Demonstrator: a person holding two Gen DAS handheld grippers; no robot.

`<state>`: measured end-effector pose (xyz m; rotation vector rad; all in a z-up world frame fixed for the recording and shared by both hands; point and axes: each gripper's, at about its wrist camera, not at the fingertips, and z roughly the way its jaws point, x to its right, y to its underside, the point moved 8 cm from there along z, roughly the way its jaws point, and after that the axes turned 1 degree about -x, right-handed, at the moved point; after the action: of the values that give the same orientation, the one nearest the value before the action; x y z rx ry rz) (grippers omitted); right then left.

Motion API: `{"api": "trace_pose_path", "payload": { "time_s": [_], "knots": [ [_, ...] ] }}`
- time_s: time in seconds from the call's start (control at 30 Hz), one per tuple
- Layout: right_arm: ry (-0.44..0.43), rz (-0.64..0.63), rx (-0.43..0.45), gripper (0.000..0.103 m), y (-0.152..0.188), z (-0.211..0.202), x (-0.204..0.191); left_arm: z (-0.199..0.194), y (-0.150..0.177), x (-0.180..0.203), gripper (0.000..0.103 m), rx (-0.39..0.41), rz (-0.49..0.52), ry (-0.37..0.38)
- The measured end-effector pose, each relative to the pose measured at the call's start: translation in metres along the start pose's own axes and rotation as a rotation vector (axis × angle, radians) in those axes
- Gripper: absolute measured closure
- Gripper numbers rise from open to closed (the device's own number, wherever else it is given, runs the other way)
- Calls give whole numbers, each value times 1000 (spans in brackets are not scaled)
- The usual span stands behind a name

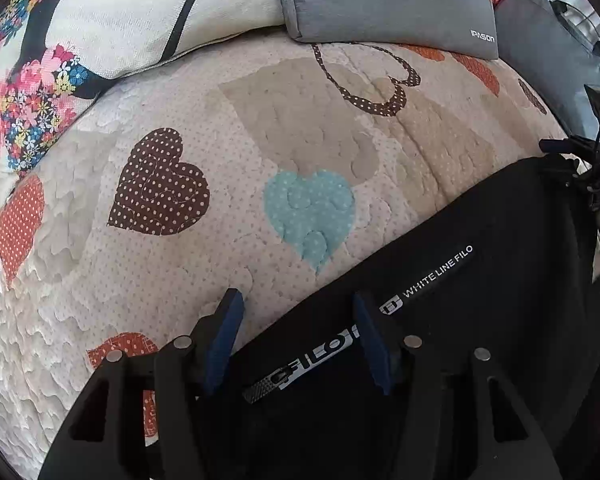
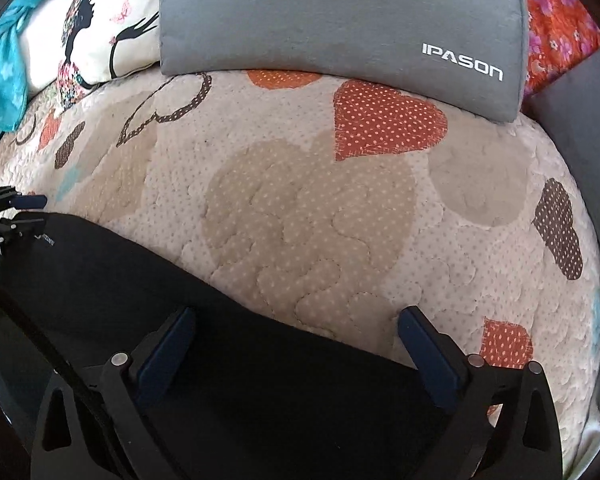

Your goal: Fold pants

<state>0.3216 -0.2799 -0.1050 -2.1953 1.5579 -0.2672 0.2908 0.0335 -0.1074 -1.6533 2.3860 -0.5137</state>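
Black pants (image 1: 480, 240) with white "WHITE LINE FILO" lettering lie flat on a cream quilt (image 1: 220, 92) patched with hearts. My left gripper (image 1: 298, 312) points steeply down over the pants' near-left corner, beside a zipper pull (image 1: 260, 388). Its blue pads stand apart; one is over the quilt, the other over the cloth, and neither presses fabric. My right gripper (image 2: 298, 320) is wide open over the pants (image 2: 120, 272) at their other end, with the far hem running between its fingers. The left gripper (image 2: 28, 211) also shows at the left edge of the right wrist view.
A grey IPASON cushion (image 1: 388, 0) (image 2: 340, 12) leans at the quilt's far edge. A white printed pillow (image 1: 100, 20) (image 2: 100, 28) sits to its left, a dark grey bag (image 1: 548, 60) to its right. Red floral fabric (image 2: 560, 20) and a teal cloth (image 2: 0, 60) lie at the corners.
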Motion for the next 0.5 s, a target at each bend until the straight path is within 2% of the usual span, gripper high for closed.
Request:
{"api": "trace_pose_path", "payload": {
  "time_s": [0.33,0.43,0.5],
  "knots": [
    [-1,-9,3,0,1,1,2,2,-2,1,46,7,6,-14],
    [3,-9,12,0,3,0,3,2,-1,3,47,12,14,-38],
    [4,-4,7,4,4,-2,1,0,-1,12,74,1,29,-20]
  ]
}}
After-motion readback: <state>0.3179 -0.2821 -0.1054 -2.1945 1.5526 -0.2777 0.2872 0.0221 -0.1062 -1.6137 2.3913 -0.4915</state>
